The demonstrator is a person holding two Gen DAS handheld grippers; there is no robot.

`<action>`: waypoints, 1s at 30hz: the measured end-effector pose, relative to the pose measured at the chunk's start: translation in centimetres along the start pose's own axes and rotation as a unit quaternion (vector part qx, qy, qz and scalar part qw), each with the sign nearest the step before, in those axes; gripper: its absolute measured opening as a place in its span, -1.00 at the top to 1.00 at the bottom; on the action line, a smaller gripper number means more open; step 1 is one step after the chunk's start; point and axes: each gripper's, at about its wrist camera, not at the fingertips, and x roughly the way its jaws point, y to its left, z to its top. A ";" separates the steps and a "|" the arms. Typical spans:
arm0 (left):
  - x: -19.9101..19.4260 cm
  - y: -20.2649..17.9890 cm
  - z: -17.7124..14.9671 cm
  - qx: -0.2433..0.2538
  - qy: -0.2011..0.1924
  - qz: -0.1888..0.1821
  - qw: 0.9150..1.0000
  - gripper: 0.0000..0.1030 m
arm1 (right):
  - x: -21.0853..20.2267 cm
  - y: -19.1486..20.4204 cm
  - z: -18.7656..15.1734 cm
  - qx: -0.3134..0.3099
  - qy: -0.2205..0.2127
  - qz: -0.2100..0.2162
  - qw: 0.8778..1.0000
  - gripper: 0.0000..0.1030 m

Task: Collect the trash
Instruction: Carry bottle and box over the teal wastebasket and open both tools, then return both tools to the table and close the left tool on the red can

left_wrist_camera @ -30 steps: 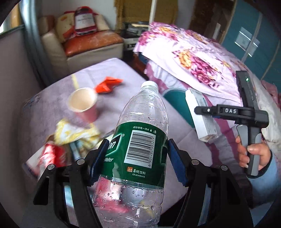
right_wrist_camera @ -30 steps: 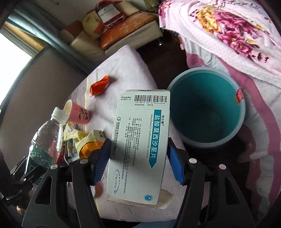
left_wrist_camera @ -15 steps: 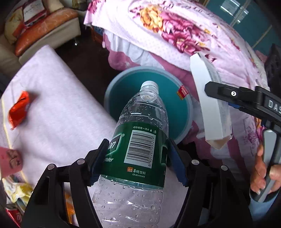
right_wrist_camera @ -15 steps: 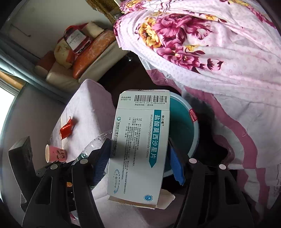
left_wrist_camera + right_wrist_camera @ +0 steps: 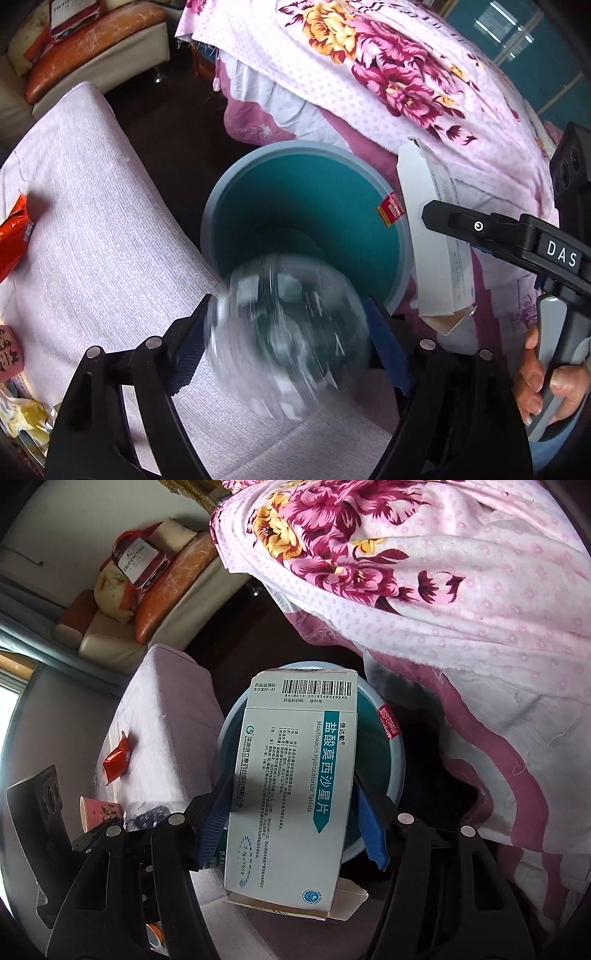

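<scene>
A clear water bottle point(image 5: 288, 332) shows as a motion blur between the jaws of my left gripper point(image 5: 288, 347). The jaws are opening and the blue pads point(image 5: 188, 347) stand off its sides, right above the near rim of the teal bin point(image 5: 221, 206). My right gripper point(image 5: 291, 812) is shut on a white medicine box point(image 5: 295, 775), held upright over the bin's rim point(image 5: 395, 760). In the left wrist view the same box point(image 5: 432, 240) hangs at the bin's right edge, with a person's hand point(image 5: 535, 384) on the handle.
A table under lilac cloth point(image 5: 92, 221) lies left of the bin, bearing an orange wrapper point(image 5: 14, 236), a pink paper cup point(image 5: 98, 810) and yellow wrappers point(image 5: 22, 421). A bed with a floral quilt point(image 5: 388, 74) crowds the bin's far right. A sofa point(image 5: 92, 48) stands behind.
Both grippers swung from the table to above the bin. The bottle, gripped upright in my left jaws before, now slips down as a blur as they widen. The box stays gripped.
</scene>
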 end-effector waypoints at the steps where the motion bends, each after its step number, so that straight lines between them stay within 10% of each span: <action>1: -0.2 0.1 -0.2 0.000 -0.001 0.003 1.000 -0.58 | 0.1 0.1 0.0 -0.002 0.001 0.000 1.000 -0.17; 30: -7.8 7.7 -6.2 -0.090 -0.079 -0.030 0.992 -0.77 | 0.4 6.1 -1.8 -0.041 0.016 -0.056 0.997 -0.48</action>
